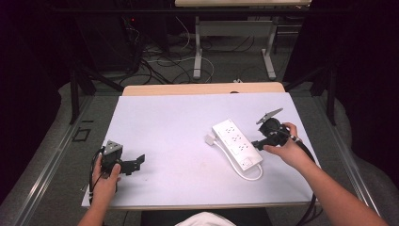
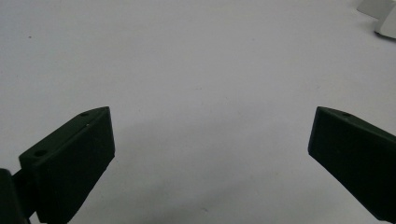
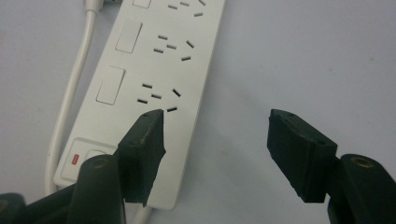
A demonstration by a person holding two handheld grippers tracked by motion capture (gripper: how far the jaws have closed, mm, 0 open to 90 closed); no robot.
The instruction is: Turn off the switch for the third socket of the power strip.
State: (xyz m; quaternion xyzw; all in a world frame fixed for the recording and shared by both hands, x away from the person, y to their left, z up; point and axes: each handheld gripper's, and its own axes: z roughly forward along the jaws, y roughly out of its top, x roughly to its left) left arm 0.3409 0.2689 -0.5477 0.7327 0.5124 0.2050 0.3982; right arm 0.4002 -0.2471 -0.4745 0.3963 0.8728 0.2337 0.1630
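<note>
Right gripper (image 3: 215, 140) spread wide over near end of power strip (image 1: 236, 143) on tabletop (image 1: 164, 141), left gripper (image 2: 210, 154) also released, idle; risk: off-centre closure could skid the strip sideways.

High view: fixed above the near edge, facing forward and down, whole desk (image 1: 155, 122) in frame plus floor beyond. Left gripper view: low over bare desk surface, looking along its own jaws toward the right; white power strip (image 2: 380, 14) clips its top right corner. Right gripper view: close above that strip, looking down its length. All three views share the strip and desk top.
</note>
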